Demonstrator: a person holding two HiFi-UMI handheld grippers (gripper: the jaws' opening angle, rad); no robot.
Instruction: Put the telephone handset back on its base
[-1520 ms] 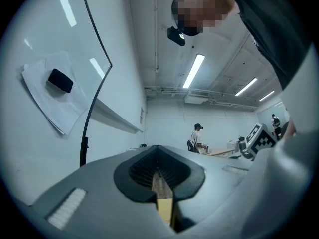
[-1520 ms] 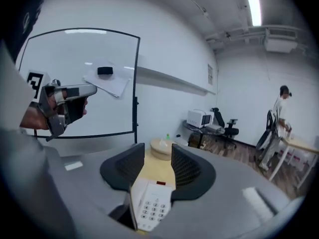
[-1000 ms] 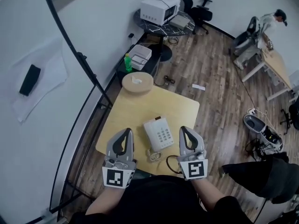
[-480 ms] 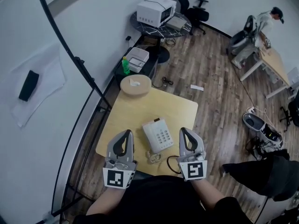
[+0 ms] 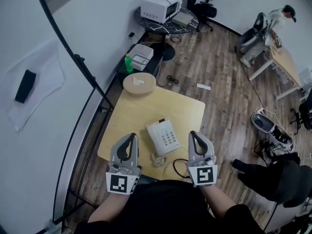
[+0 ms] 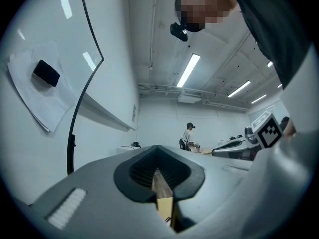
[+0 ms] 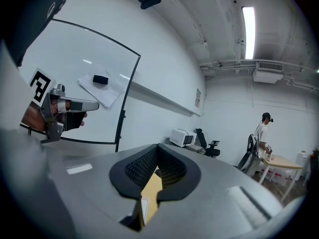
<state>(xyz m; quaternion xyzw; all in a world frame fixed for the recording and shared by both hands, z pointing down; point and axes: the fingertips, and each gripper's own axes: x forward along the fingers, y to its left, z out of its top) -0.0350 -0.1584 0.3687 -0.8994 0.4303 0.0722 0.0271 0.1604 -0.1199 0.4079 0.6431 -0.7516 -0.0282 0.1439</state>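
A white telephone (image 5: 163, 136) lies on the light wooden table (image 5: 146, 108), keypad to the right. Its handset (image 5: 154, 135) seems to rest along the base's left side. A coiled cord (image 5: 158, 159) curls at the phone's near end. My left gripper (image 5: 130, 137) hovers over the table's near left edge, left of the phone, shut with nothing in it. My right gripper (image 5: 194, 134) hovers to the phone's right, also shut and empty. In the left gripper view the left gripper (image 6: 159, 149) points level into the room. The right gripper (image 7: 157, 147) does the same in its own view.
A black cable (image 5: 179, 168) loops off the table's near edge. A round wooden stool top (image 5: 139, 83) touches the far corner. Beyond it are a green bottle (image 5: 128, 62), a white appliance (image 5: 161, 6) and an office chair (image 5: 201, 8). A black curved pole (image 5: 73, 57) runs at left. A person (image 5: 273, 23) stands far right.
The head view has shifted a little, so the table and phone sit slightly higher and further left. Both grippers keep their places and stay shut.
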